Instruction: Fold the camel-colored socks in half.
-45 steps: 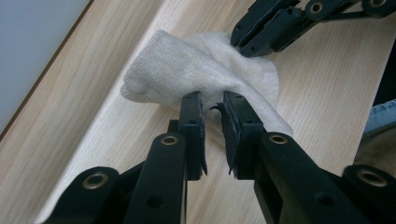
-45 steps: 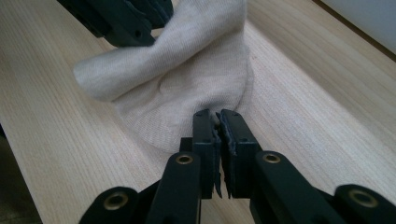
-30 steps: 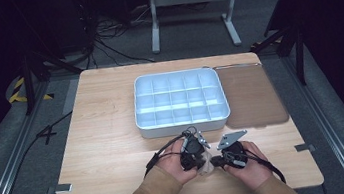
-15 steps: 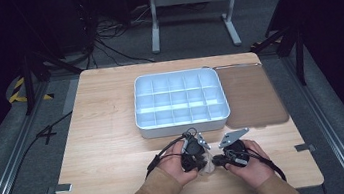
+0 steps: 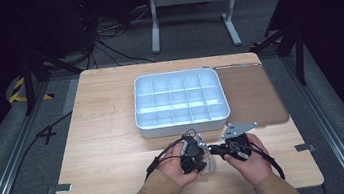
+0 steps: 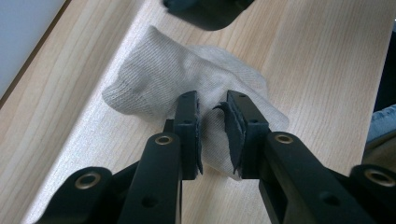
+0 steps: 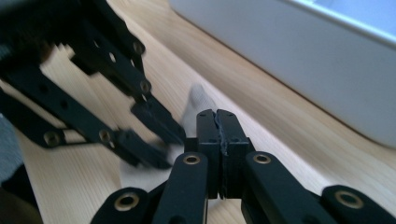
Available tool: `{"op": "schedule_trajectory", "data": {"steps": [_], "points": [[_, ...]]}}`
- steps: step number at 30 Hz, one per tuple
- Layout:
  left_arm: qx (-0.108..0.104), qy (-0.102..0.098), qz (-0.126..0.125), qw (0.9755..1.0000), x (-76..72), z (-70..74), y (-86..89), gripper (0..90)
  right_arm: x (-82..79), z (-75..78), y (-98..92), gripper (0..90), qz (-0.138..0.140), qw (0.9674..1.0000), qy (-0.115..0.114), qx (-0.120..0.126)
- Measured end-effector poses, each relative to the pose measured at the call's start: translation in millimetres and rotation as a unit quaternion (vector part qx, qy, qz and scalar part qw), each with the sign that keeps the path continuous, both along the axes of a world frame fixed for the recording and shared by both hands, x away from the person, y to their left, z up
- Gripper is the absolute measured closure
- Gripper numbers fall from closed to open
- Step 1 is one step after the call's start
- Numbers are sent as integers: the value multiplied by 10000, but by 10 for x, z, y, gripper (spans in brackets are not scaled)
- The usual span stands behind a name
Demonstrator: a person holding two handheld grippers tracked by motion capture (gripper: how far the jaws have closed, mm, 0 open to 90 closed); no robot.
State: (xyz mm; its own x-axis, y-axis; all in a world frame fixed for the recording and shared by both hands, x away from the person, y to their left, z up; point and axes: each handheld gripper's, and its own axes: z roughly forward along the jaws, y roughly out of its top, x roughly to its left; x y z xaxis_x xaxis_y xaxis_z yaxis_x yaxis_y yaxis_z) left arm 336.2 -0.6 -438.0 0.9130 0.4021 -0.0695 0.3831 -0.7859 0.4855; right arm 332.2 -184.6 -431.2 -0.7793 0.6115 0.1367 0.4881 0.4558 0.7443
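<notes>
A beige knitted cloth (image 5: 211, 164) lies crumpled on the wooden table (image 5: 111, 150) near its front edge, between the person's two hands. My left gripper (image 5: 202, 162) points down onto the cloth (image 6: 154, 79). Its jaws have just been opening and stand a little apart, one on each side of a strip of the cloth, pads (image 6: 189, 126) not pressing. My right gripper (image 5: 213, 148) comes in from the right. Its jaws have just been closing, and my right gripper (image 7: 218, 115) is now shut pad to pad, nothing visible between, just over the cloth (image 7: 198, 100).
A white tray (image 5: 184, 127) divided into several compartments stands just behind the hands; its wall (image 7: 303, 60) rises close to my right gripper. A brown mat (image 5: 253, 97) lies to the tray's right. Bare wood stretches left of the hands.
Both hands stay where they were at the front of the table, with only a slight shift of the right gripper.
</notes>
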Motion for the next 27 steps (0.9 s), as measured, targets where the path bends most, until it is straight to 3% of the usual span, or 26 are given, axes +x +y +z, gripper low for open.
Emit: {"op": "schedule_trajectory", "data": {"steps": [5, 12, 18, 21, 27], "points": [[-39, 22, -79, 10000, -23, -1, -7, 740, 37, -31, 85, 898, 42, 9997, 66, 236], [14, -94, -160, 9998, -46, 17, -1, 703, 71, -143, 116, 897, 12, 9997, 226, -26], [12, -370, -154, 9992, -80, 18, 3, 527, 82, -219, 114, 896, -42, 9991, 337, -244], [46, -410, -140, 9990, -81, -1, -14, 484, 78, -222, 106, 889, -24, 9989, 321, -339], [116, -410, -125, 9990, -71, -20, -24, 451, 54, -208, 100, 794, -104, 9984, 390, -393]]}}
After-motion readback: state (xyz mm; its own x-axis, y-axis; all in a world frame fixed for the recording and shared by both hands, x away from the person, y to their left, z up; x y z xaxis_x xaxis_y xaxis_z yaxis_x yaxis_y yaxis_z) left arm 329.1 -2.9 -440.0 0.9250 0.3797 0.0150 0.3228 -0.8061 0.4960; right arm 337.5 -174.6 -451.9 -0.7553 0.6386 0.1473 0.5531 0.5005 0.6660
